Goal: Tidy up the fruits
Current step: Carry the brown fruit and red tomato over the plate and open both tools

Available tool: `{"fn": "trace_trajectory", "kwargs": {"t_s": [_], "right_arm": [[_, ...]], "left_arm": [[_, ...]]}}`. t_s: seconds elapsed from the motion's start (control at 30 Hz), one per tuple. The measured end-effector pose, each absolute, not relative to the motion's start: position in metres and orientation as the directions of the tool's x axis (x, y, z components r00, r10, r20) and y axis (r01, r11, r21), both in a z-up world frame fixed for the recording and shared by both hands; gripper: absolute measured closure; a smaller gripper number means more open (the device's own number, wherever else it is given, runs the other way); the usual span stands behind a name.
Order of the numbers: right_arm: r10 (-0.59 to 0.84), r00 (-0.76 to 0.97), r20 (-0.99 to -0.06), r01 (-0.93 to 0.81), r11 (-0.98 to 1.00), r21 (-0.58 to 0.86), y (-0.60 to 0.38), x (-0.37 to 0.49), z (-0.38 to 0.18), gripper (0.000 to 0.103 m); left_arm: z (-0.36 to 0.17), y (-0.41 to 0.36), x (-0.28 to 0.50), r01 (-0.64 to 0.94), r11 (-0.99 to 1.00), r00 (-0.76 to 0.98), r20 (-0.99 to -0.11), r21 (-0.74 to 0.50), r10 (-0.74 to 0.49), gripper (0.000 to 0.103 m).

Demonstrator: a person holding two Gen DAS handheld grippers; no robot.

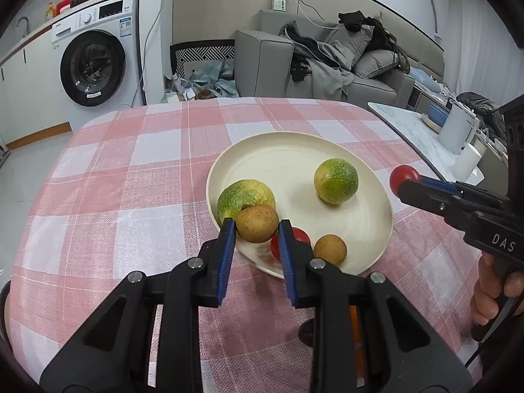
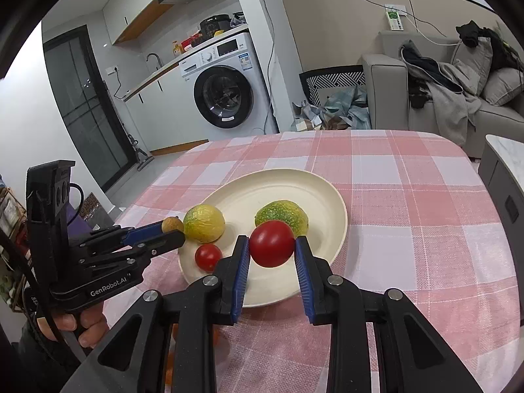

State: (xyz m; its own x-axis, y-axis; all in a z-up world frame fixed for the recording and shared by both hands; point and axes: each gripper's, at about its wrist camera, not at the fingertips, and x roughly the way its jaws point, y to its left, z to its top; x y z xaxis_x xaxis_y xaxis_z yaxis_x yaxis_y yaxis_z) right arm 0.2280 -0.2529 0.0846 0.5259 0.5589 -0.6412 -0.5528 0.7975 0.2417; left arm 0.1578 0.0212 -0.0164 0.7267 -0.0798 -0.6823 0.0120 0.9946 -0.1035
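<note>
A cream plate [image 1: 294, 150] [image 2: 262, 193] sits on the pink checked tablecloth [image 1: 131, 180]. On it lie two green-yellow fruits [image 1: 335, 180] [image 1: 240, 193], a small red tomato [image 1: 299, 234] [image 2: 208, 256] and a brown longan [image 1: 330, 249]. My left gripper [image 1: 257, 229] [image 2: 170, 229] is shut on another brown longan [image 1: 257, 223] [image 2: 172, 224] above the plate's near left rim. My right gripper [image 2: 271, 245] [image 1: 404, 183] is shut on a larger red tomato [image 2: 272, 243] [image 1: 403, 176], held above the plate's right edge.
A washing machine [image 1: 95, 55] and counter stand behind on the left. A grey sofa [image 1: 327, 62] with clothes is at the back. A side table [image 1: 425, 137] with a white kettle [image 1: 458, 127] is to the right of the table.
</note>
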Motion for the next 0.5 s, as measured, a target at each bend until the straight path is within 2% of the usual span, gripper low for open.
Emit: {"fn": "trace_trajectory", "kwargs": {"t_s": [0.5], "right_arm": [[0.55, 0.485, -0.68, -0.537, 0.801, 0.264, -0.252, 0.235, 0.067, 0.074]], "left_arm": [[-0.031, 0.02, 0.182, 0.01, 0.997, 0.693, -0.718, -0.081, -0.065, 0.079]]}}
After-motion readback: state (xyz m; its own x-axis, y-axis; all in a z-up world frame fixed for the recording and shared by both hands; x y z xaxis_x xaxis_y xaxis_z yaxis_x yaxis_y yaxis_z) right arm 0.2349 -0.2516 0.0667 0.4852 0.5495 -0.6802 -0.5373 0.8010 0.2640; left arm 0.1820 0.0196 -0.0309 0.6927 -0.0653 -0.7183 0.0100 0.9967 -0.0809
